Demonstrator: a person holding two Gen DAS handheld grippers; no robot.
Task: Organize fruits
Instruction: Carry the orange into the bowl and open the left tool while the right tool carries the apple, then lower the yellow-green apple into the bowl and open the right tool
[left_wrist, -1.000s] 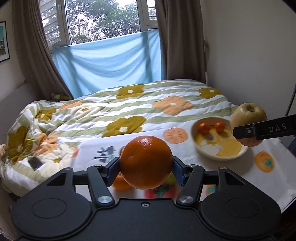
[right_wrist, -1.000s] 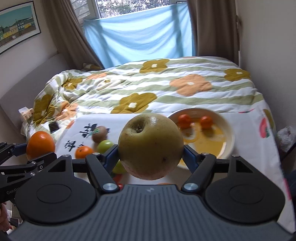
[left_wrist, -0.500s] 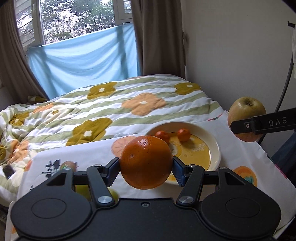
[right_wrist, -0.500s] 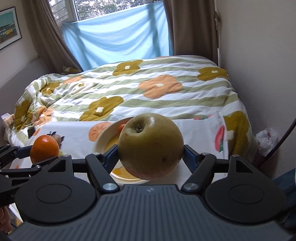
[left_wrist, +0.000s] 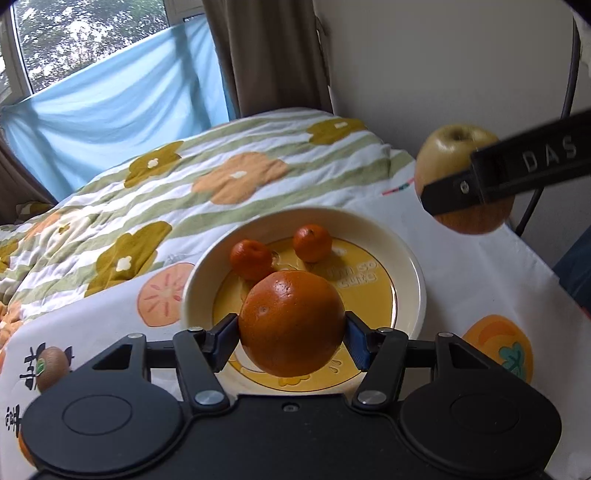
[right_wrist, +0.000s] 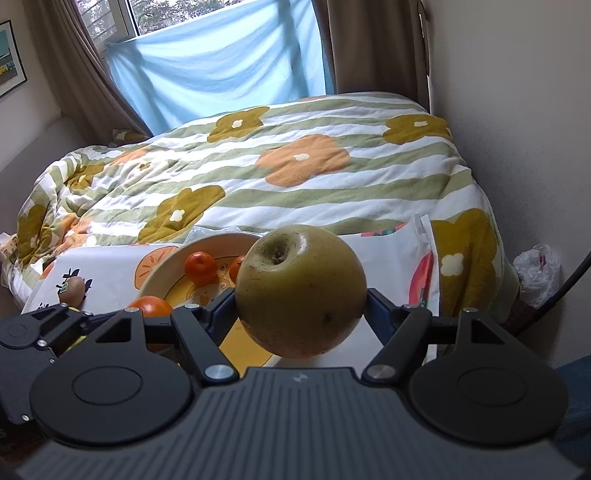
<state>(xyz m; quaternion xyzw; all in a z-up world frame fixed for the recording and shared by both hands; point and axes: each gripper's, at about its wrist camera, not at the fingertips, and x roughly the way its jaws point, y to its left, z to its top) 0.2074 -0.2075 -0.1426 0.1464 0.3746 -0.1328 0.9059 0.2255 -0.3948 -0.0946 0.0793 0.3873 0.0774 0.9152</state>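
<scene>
Orange clamped in left hand-held gripper over plate — right hand-held gripper grips apple.

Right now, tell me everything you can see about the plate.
The plate is round and shallow, glossy like ceramic, with a cream rim and a yellow centre bearing a faint print and lettering. It lies flat on the fruit-patterned cloth by the bed. Two small mandarins sit inside, at its far side. The orange is held above it.

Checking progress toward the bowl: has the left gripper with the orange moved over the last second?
Yes. The left gripper, shut on the orange, has moved right and forward: the bowl, off to the right earlier, now lies directly beneath the orange.
</scene>
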